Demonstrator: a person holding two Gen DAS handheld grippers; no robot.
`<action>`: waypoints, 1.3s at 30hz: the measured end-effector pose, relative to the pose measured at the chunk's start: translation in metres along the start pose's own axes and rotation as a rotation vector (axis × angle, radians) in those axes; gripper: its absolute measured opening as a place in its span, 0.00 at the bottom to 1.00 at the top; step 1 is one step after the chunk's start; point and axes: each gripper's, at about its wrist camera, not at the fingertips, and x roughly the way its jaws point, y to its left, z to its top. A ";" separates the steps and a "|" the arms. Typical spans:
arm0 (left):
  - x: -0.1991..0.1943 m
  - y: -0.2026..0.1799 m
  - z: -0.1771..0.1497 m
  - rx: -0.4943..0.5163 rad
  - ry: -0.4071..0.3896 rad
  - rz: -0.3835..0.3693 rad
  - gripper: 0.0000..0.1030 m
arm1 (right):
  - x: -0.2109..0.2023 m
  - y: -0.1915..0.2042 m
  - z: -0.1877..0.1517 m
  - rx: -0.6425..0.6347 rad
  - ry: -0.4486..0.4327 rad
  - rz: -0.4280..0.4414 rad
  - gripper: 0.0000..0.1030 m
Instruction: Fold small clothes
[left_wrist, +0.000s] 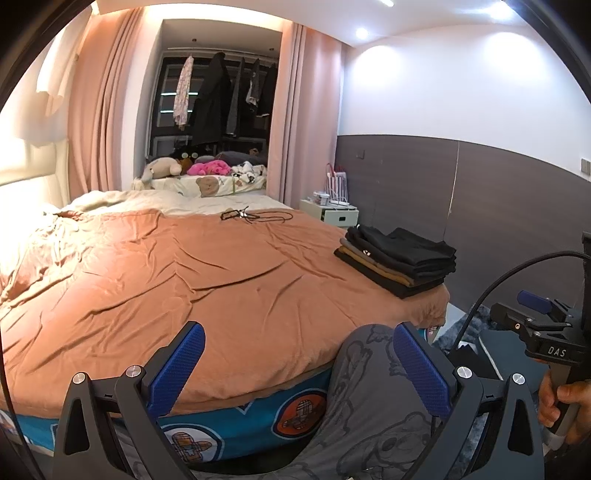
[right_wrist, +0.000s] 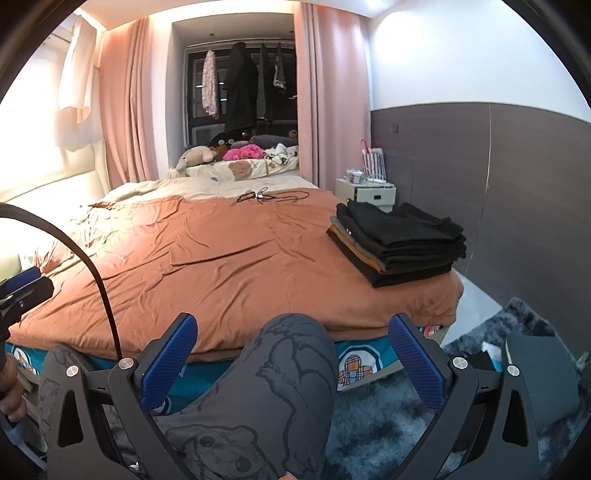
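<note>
- Bedroom scene: pink curtains frame a dark window alcove with garments hanging on a rail, and soft toys are piled on the ledge below.
- Across the middle lies the bed, its orange-brown cover wrinkled, with a blue patterned sheet showing along the near edge.
- And there's the stack of folded clothes, mostly black with a brown layer in it, sitting on the bed's right-hand corner, close to the edge.
- Far up the bed, a tangle of black cord rests on the cover, well apart from the stack.
- Beside the bed's far right corner stands a small white nightstand with bits and pieces on top.
- Left gripper: jaws spread wide, blue pads apart, holding nothing, hovering low at the foot of the bed.
- Right gripper: jaws spread wide too, nothing between them but the person's knee in grey printed trousers below.
- On the floor at right, a shaggy blue-grey rug.
</note>
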 end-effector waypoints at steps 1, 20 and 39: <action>0.000 0.000 0.000 -0.003 0.001 0.002 1.00 | -0.001 0.001 0.000 0.001 0.001 0.005 1.00; -0.001 0.001 -0.002 -0.025 0.008 -0.002 0.99 | 0.001 0.000 -0.001 -0.002 0.011 0.002 1.00; 0.002 0.000 -0.005 -0.032 0.016 0.001 1.00 | 0.002 0.002 -0.001 -0.007 0.013 -0.004 1.00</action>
